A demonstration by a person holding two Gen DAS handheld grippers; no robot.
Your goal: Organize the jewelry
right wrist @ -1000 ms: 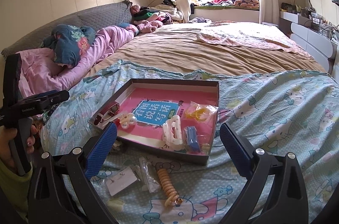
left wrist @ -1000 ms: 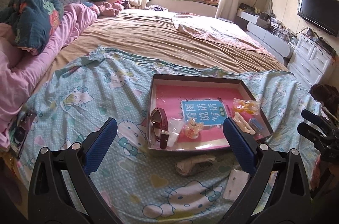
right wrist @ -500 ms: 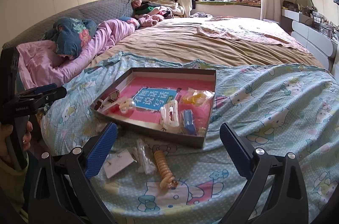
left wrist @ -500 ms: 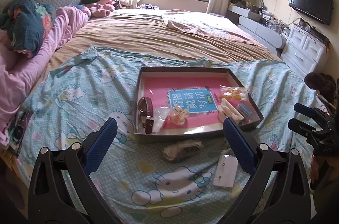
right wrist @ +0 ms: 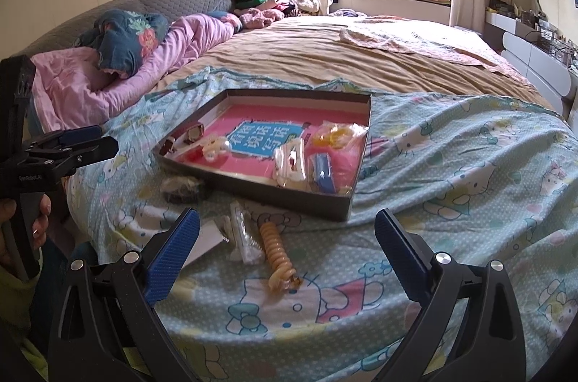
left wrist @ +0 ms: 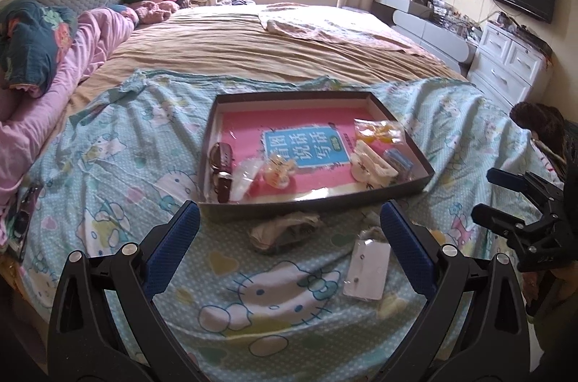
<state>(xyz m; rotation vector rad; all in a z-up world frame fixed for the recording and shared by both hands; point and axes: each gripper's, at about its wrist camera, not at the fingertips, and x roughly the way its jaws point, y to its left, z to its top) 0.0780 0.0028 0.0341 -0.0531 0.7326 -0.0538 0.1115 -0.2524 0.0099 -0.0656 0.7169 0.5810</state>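
With the left gripper (left wrist: 289, 226) and the right gripper (right wrist: 287, 226) both held wide apart and empty above the bedspread (right wrist: 469, 165), the springy coil hair tie (right wrist: 278, 255) lying outside the box (right wrist: 289, 198) could be pushed off the bed if grabbed carelessly.

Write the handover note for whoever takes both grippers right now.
Left gripper: open, empty, above the bedspread. Right gripper: open, empty.
Tray on the bed already holds the watch, white hair claw, blue clip and bagged yellow piece.
Still outside, in front of the tray: spiral hair tie, earring card, small clear packet, crumpled dark item.
Left: move these four into the tray.
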